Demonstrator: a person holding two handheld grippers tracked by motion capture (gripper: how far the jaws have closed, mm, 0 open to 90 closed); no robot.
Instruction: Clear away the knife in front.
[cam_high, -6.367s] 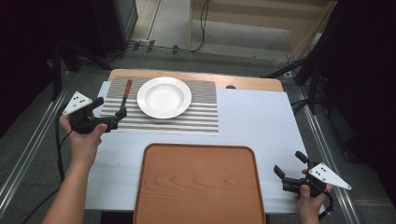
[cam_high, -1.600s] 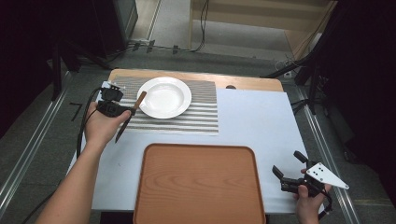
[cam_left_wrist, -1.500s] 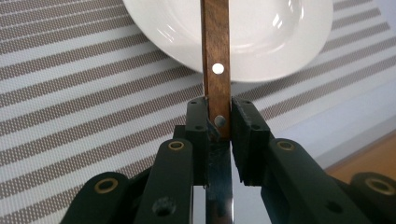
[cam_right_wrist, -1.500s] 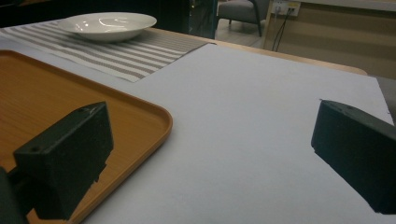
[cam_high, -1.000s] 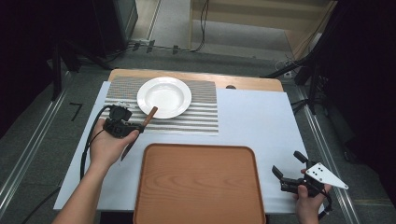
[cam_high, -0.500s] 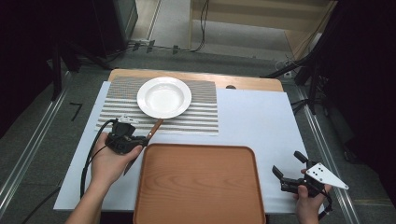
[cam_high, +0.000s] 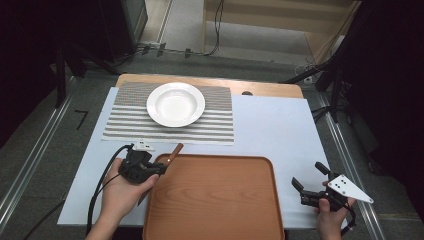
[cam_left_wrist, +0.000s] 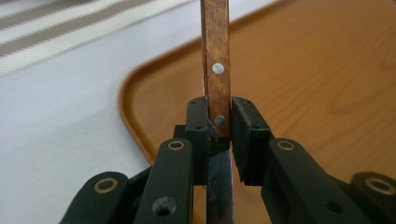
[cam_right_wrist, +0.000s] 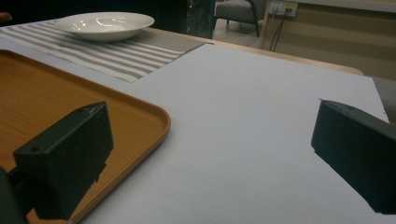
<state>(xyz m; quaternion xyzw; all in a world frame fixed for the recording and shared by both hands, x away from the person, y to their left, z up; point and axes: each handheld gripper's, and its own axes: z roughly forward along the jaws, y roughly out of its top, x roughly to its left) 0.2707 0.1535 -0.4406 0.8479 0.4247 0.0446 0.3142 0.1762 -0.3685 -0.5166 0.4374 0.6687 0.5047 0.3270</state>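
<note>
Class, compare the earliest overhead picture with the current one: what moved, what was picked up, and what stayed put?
The left gripper took the wooden-handled knife from beside the plate and carried it toward the person, to the near-left edge of the tray. The plate, the striped mat, the tray and the open right gripper stayed as they were.

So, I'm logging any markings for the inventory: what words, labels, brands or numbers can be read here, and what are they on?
None: no readable text on the knife, tray, plate or striped mat.
White tag on the left gripper: too small to read.
</note>
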